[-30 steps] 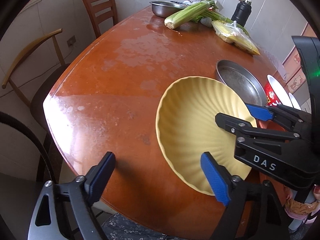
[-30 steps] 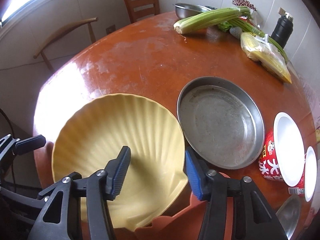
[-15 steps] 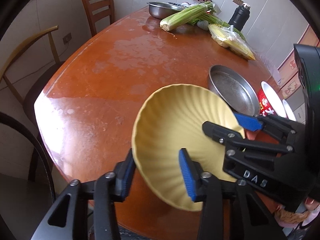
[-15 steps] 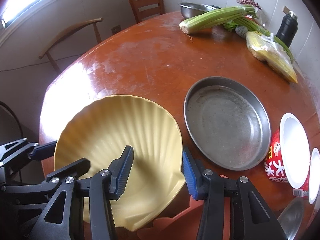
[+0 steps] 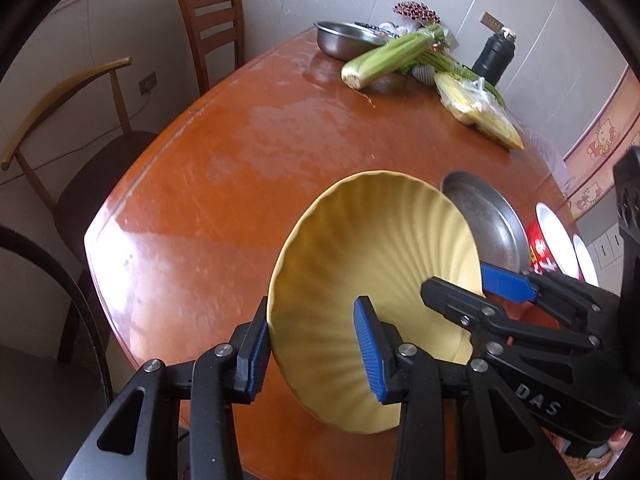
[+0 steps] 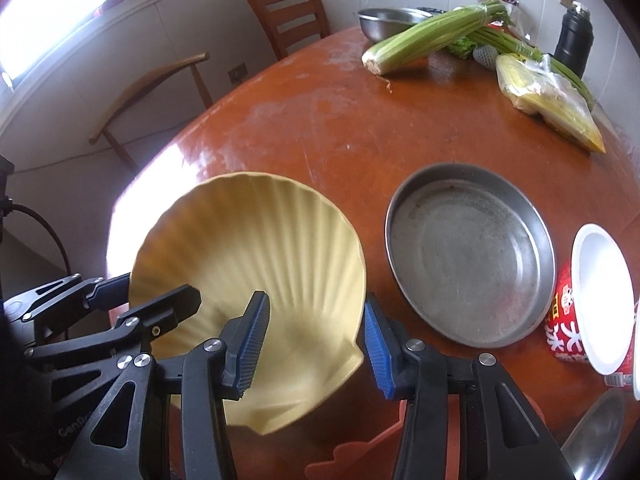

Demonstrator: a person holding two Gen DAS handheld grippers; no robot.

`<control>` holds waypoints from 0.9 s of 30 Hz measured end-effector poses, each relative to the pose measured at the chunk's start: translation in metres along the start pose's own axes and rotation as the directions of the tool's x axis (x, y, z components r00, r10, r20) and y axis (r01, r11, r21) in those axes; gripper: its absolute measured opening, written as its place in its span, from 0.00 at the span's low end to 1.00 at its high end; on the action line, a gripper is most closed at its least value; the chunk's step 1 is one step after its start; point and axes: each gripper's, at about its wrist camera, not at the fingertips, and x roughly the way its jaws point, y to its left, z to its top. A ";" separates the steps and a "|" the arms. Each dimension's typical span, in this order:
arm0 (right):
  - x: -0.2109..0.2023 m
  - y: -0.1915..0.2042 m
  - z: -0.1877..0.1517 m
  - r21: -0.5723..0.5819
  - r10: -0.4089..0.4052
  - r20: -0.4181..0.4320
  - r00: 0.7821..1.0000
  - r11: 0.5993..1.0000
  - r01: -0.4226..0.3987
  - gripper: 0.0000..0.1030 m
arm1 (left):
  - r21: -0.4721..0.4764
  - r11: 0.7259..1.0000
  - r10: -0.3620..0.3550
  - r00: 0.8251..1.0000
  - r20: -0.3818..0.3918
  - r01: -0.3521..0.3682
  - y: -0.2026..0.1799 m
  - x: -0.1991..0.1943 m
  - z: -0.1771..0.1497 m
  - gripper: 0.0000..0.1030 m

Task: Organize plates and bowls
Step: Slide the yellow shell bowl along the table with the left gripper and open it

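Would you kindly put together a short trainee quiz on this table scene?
1. True or false: the steel pan is upside down.
2. The left gripper and right gripper both have jaws astride which item? A) yellow shell plate B) red cup C) black flask
3. Fill in: the celery lies beside a steel ____ at the table's far end.
Key: 1 false; 2 A; 3 bowl.

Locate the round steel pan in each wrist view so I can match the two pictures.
Left wrist: the steel pan sits right of centre, partly hidden behind the tilted yellow shell plate.
Right wrist: the steel pan lies in full view, right of centre, on the table beside the yellow shell plate.
Shared landmark: the red cup with a white lid stands just right of the pan in both.
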 end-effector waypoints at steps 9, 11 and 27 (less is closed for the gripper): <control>0.004 0.002 0.012 0.027 0.008 0.017 1.000 1.000 -0.008 0.48 | 0.001 1.000 0.015 1.000 -0.014 -0.015 0.010 0.019 0.026 0.39; 0.006 0.000 0.014 0.038 0.011 0.016 1.000 0.999 -0.012 0.48 | 0.003 1.000 0.008 1.000 -0.022 -0.008 0.011 0.024 0.030 0.39; 0.017 -0.009 0.014 0.071 0.027 -0.017 0.999 0.997 -0.025 0.48 | 0.047 0.999 0.021 0.999 -0.024 -0.020 0.009 0.043 0.047 0.39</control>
